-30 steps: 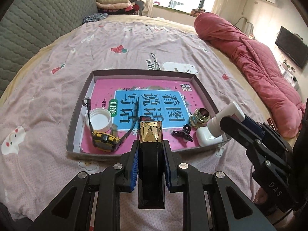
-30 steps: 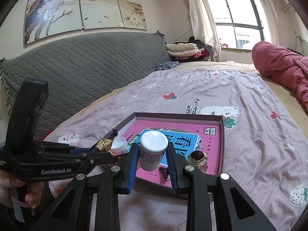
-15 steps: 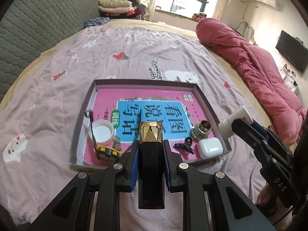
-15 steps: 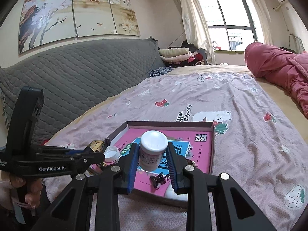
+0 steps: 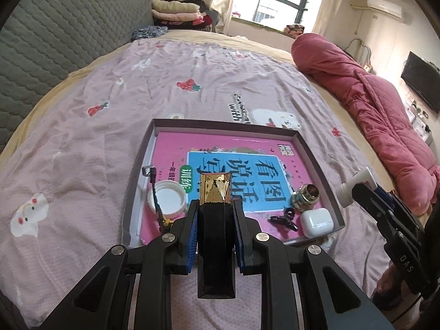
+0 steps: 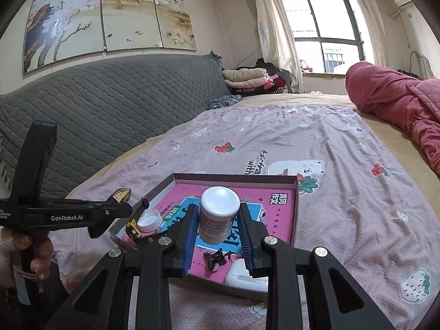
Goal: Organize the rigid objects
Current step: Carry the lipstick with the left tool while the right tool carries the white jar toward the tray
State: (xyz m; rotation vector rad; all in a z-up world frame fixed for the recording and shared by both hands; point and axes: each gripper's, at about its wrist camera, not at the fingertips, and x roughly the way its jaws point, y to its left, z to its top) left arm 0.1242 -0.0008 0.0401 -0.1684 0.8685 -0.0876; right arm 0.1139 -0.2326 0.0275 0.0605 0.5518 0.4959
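Note:
My left gripper [image 5: 216,214] is shut on a black bottle with a gold faceted cap [image 5: 215,189], held above the near edge of a shallow grey tray [image 5: 220,125] on the bed. My right gripper [image 6: 218,220] is shut on a white pill bottle [image 6: 218,214] above the tray's [image 6: 233,176] near right corner; it shows at the right in the left wrist view [image 5: 354,187]. In the tray lie a pink and blue book [image 5: 247,148], a white cap [image 5: 167,198], a yellow-black watch [image 6: 134,228], a brass ring piece [image 5: 305,196], a black hair clip [image 5: 283,218] and a white earbud case [image 5: 316,221].
The tray rests on a pink printed bedsheet [image 5: 137,88]. A rolled red quilt [image 5: 371,104] lies along the right side. A grey quilted headboard [image 6: 96,104] stands to the left, with folded clothes [image 5: 176,11] by the window. A hand [image 6: 33,253] holds the left gripper.
Both grippers have lifted and drawn back from the tray with their bottles still held. The tray now sits farther off in both views.

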